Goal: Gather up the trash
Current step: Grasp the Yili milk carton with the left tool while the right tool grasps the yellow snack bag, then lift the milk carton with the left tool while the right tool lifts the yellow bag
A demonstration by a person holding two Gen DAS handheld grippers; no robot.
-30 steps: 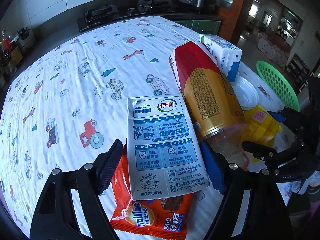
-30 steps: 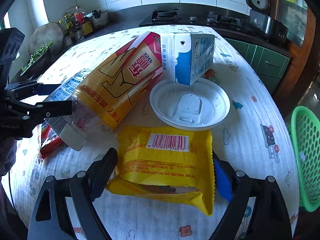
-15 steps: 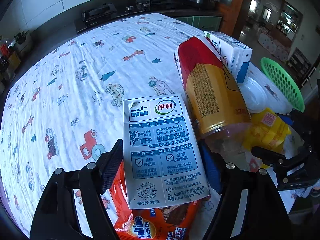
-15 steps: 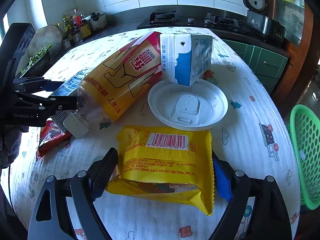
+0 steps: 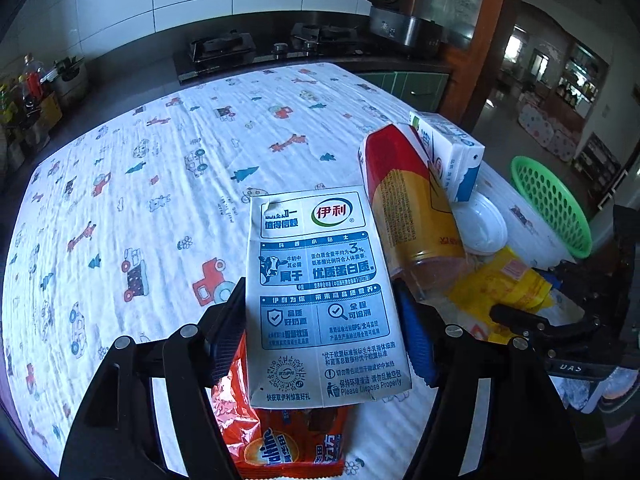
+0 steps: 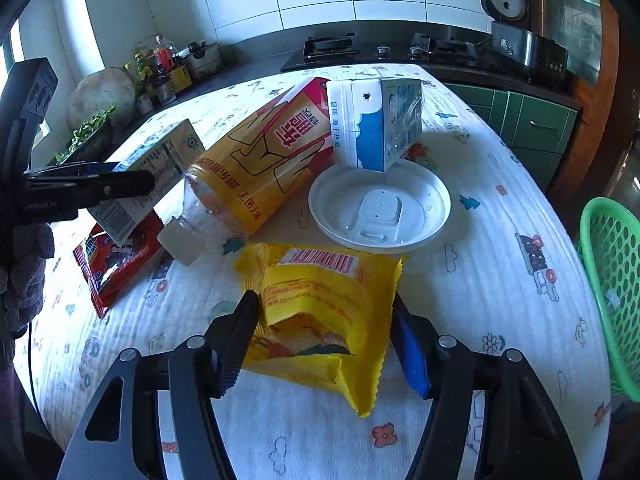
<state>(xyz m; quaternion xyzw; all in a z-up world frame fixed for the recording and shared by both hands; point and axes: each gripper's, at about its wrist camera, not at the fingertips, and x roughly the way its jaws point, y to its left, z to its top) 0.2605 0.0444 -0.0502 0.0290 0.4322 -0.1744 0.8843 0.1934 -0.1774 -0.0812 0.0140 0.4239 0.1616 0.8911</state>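
Observation:
A flattened blue-and-white milk carton (image 5: 316, 280) is pinched at its sides by my left gripper (image 5: 320, 296), which is shut on it. In the right wrist view the same carton (image 6: 160, 152) hangs tilted above an orange-red snack wrapper (image 6: 116, 264). My right gripper (image 6: 324, 304) has a yellow snack wrapper (image 6: 328, 276) between its fingers. Its jaws are closing, both pads press the wrapper's sides, and the wrapper bulges and crumples. The wrapper's front corner still lies on the cloth.
A plastic bottle (image 6: 264, 160) with a yellow-red label lies beside a blue-white carton (image 6: 376, 124) and a white plastic lid (image 6: 424, 208). A green basket (image 6: 612, 280) stands past the table's right edge. The cartoon-print tablecloth (image 5: 140, 200) stretches left; a stove and counter lie behind.
The right jaws have come together on the yellow wrapper, which has buckled upward. The left gripper has risen with the milk carton, tilting it off the orange-red wrapper.

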